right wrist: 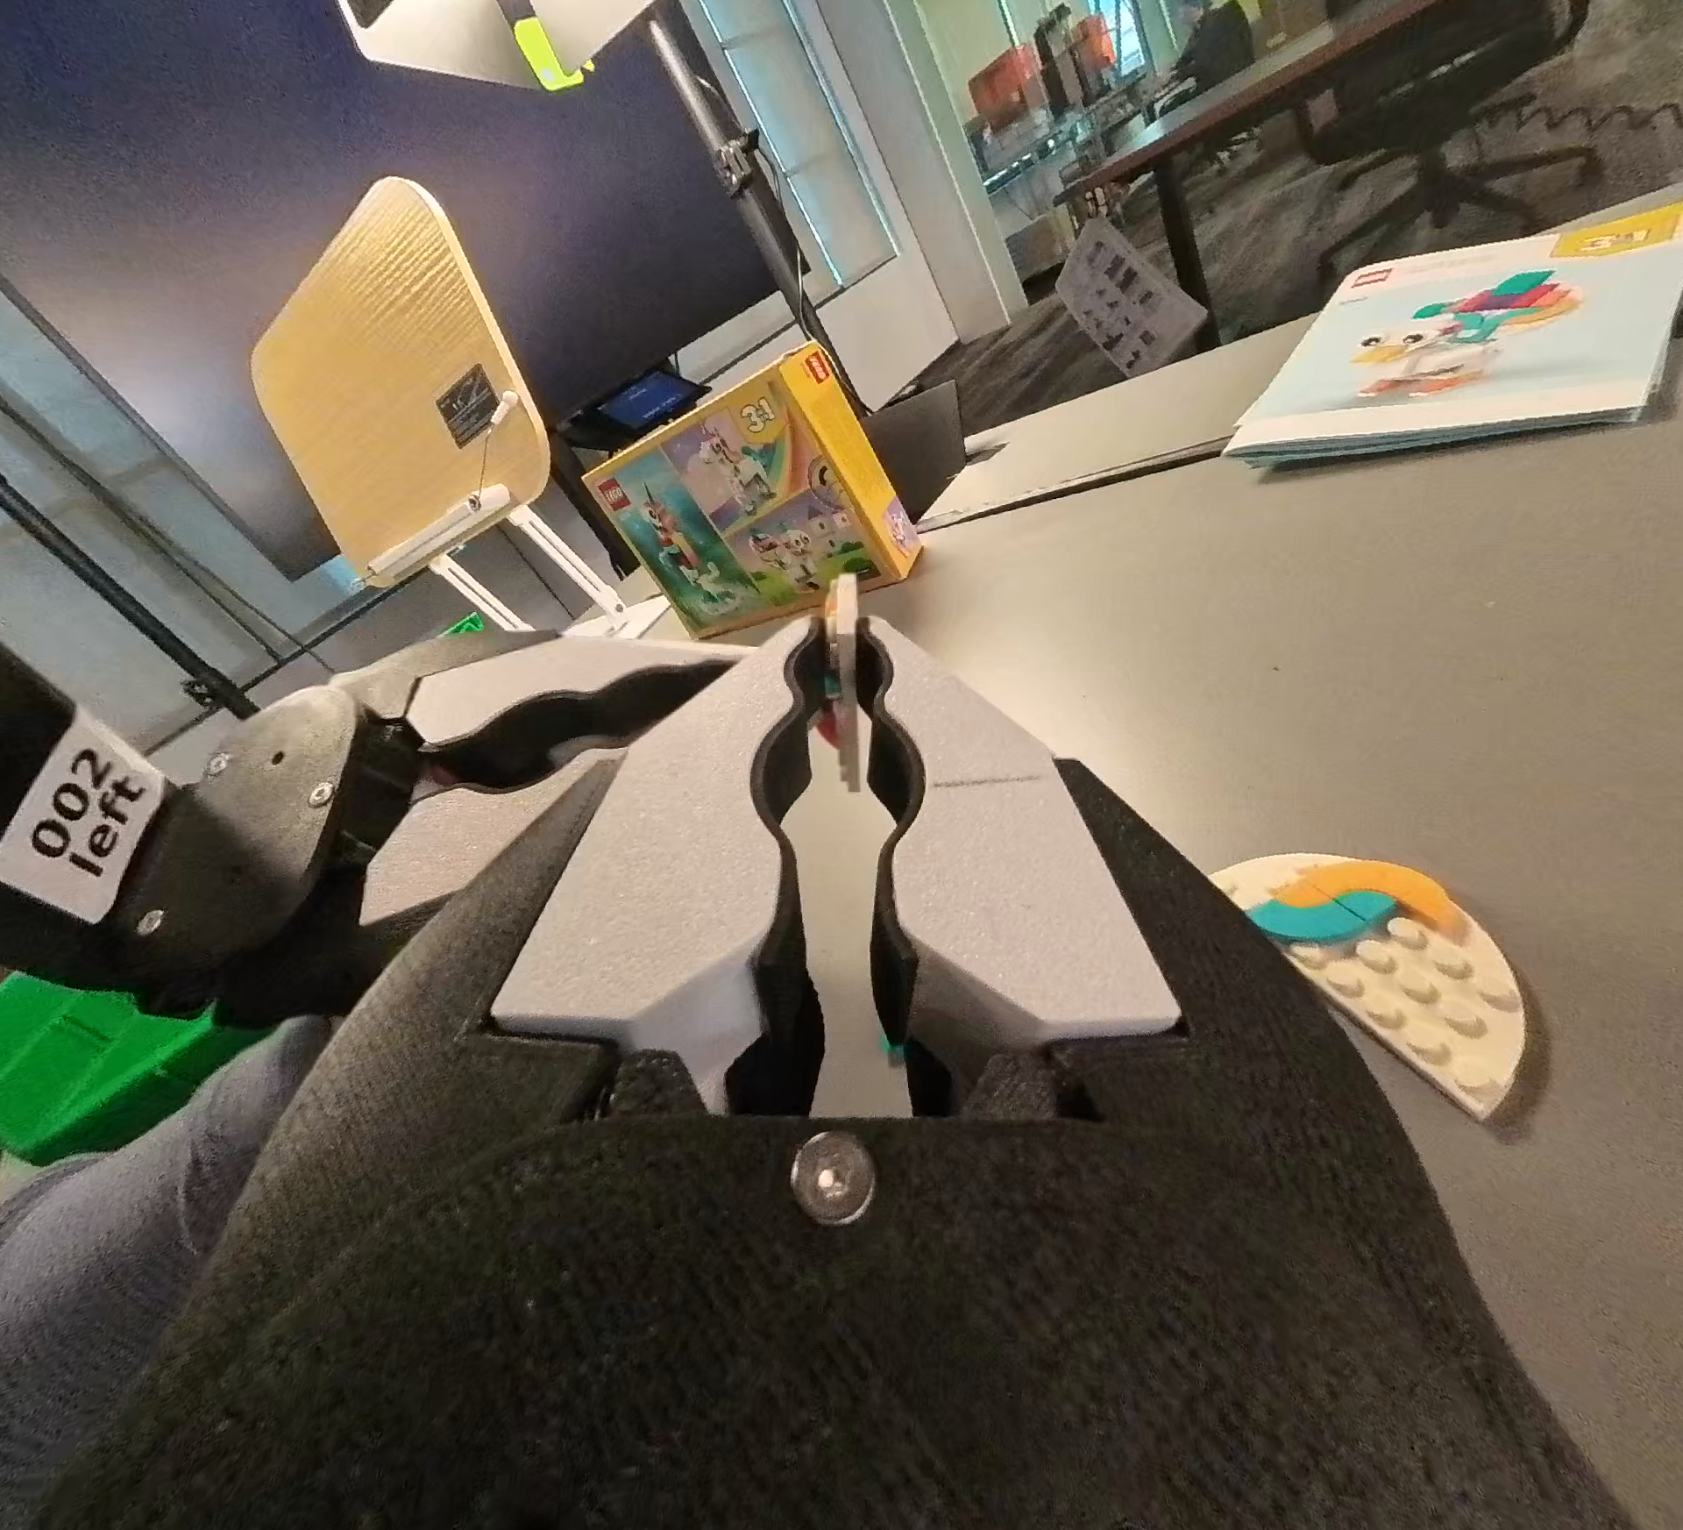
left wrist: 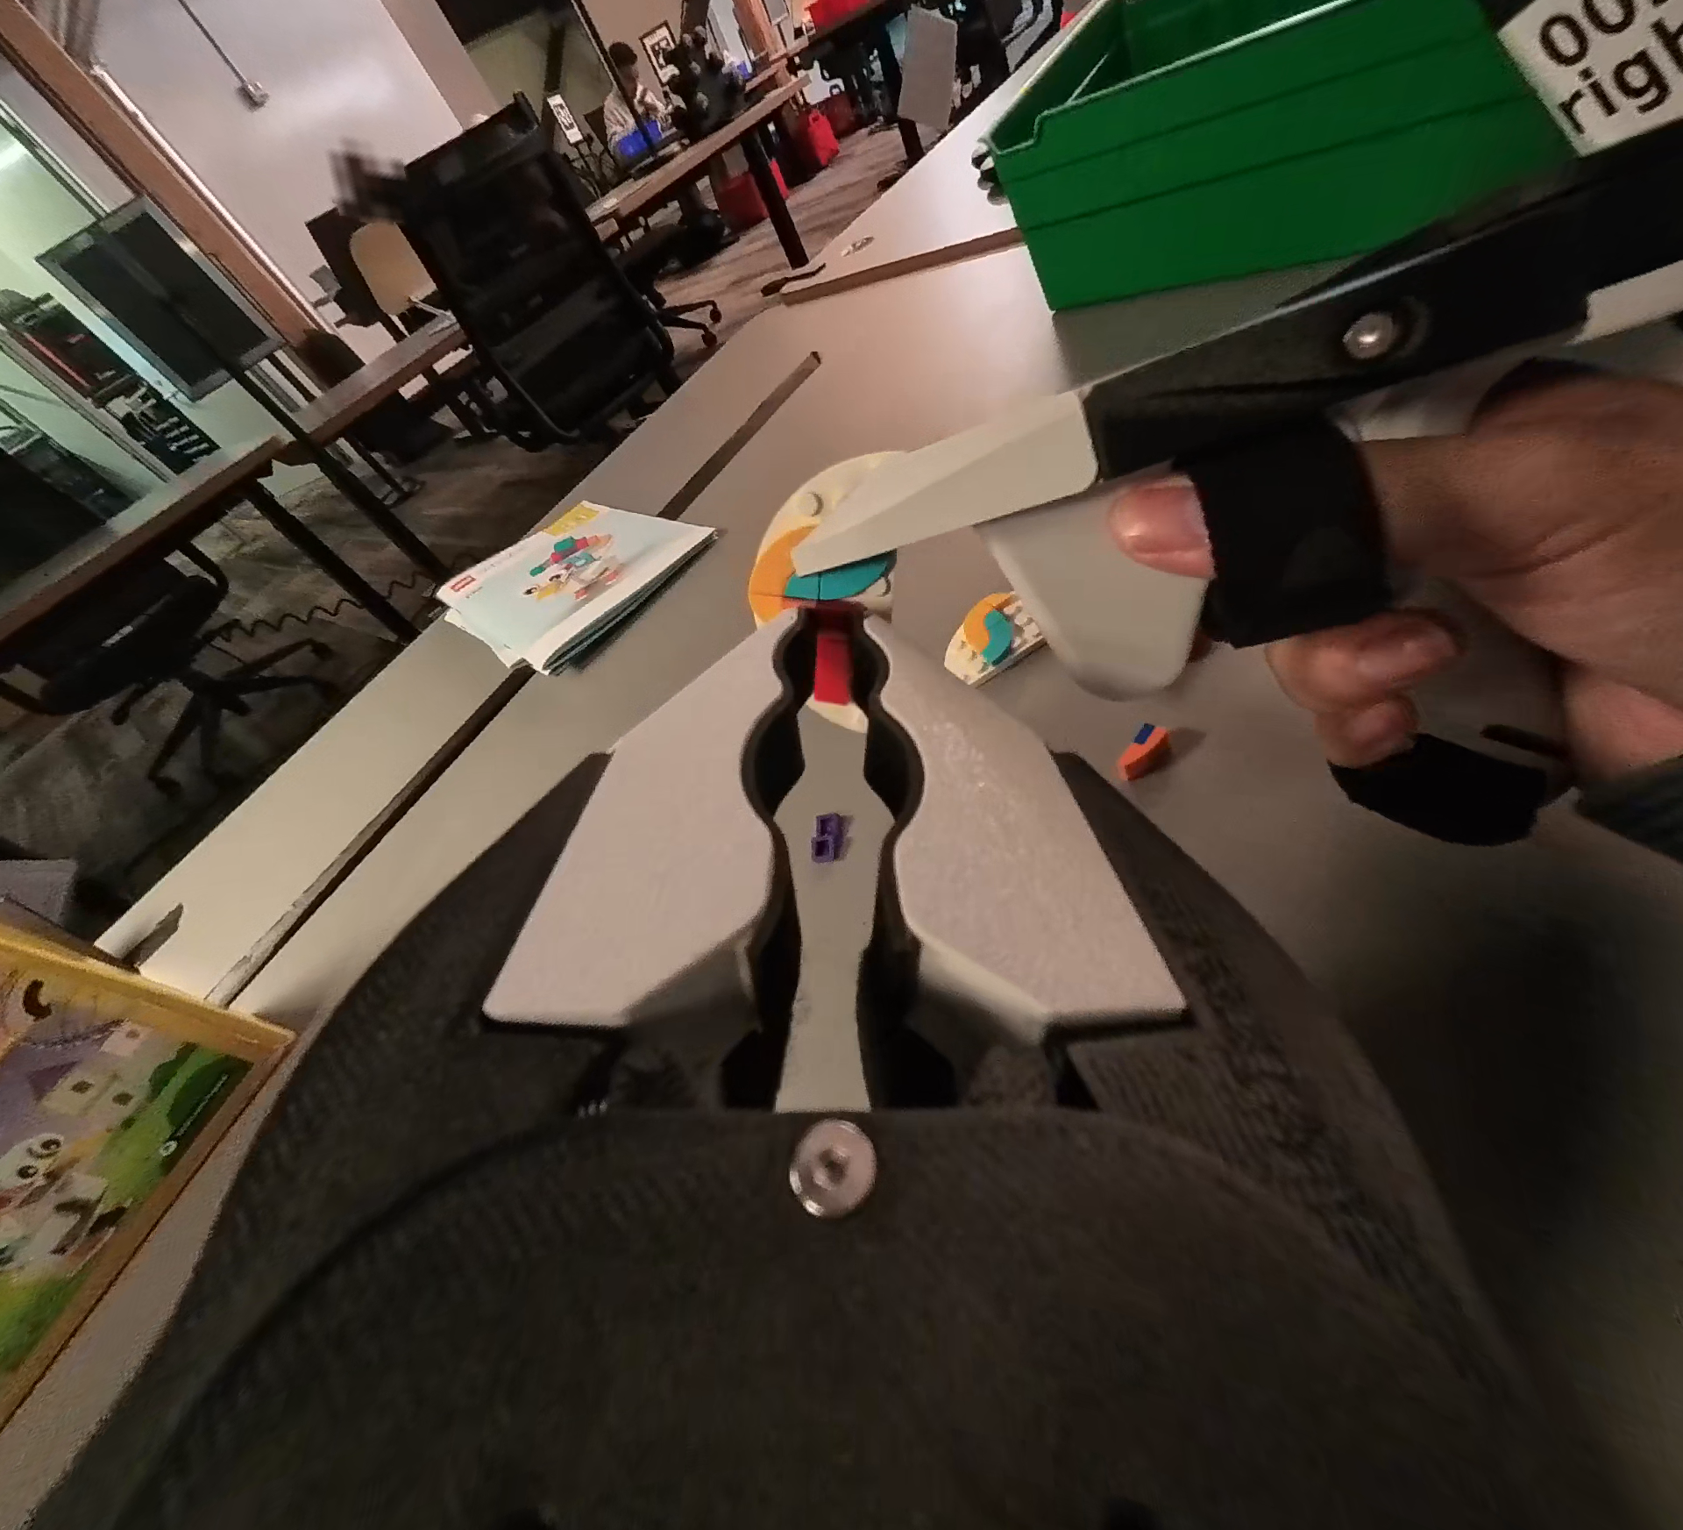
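Observation:
Both grippers hold one white half-round studded plate [left wrist: 824,495] with orange, teal and red bricks on it, a little above the grey table [left wrist: 1184,894]. My left gripper [left wrist: 824,621] is shut on its lower part, around the red brick [left wrist: 831,662]. My right gripper [left wrist: 847,541], held by a hand [left wrist: 1503,575], comes in from the right and is shut on the plate's upper edge. In the right wrist view the plate [right wrist: 847,603] shows edge-on between my right gripper's [right wrist: 842,632] tips, with the left gripper [right wrist: 692,680] just to its left.
A second half-round plate [left wrist: 988,634] [right wrist: 1393,967] with orange and teal bricks lies on the table. A small orange-and-blue brick [left wrist: 1143,750] and a purple brick [left wrist: 829,835] lie nearby. There is also a booklet [left wrist: 574,584] [right wrist: 1457,357], green trays [left wrist: 1275,147] and a yellow toy box [right wrist: 756,521]. Both grippers' tips are close together, under 4 cm apart.

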{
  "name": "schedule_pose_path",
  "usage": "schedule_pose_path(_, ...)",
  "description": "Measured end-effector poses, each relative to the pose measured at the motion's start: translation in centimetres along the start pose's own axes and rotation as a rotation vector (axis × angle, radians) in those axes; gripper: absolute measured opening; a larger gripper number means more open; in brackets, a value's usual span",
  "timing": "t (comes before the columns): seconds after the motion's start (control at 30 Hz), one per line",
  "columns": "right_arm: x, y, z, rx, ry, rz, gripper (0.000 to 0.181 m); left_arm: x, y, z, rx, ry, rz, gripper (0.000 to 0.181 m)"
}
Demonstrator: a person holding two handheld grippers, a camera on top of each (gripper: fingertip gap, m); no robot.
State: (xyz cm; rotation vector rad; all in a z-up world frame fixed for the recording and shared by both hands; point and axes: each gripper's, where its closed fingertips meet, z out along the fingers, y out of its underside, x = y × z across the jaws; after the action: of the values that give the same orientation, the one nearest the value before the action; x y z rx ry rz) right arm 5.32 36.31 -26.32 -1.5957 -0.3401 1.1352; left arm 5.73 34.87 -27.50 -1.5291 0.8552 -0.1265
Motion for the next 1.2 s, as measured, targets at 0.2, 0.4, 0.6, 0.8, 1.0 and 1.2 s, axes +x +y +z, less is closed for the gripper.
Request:
schedule_pose_path(0.2,0.1,0.1,0.1,-0.019,0.019,-0.079,0.003,-0.1,0.1,0.0,-0.006,0.003,0.006,0.004)
schedule_pose_path(0.4,2.8,-0.2,-0.5,-0.022,0.139,-0.125,0.003,-0.3,0.3,-0.2,-0.007,-0.005,0.014,0.005)
schedule_pose_path(0.6,6.3,-2.7,-2.7,0.055,0.135,0.040,0.003,-1.7,3.6,-0.3,-0.123,0.061,-0.207,0.005)
schedule_pose_path(0.8,4.6,-0.5,-1.2,-0.063,0.039,0.075,0.003,0.6,7.6,1.0,-0.368,0.158,-0.283,0.006)
schedule_pose_path(1.0,4.0,0.0,-0.8,-0.094,0.011,0.075,0.003,0.3,8.9,1.2,-0.450,0.118,-0.292,0.033)
schedule_pose_path(1.2,1.9,0.6,-0.2,-0.118,-0.068,0.046,0.002,0.1,1.6,0.5,-0.017,0.160,-0.319,0.022)
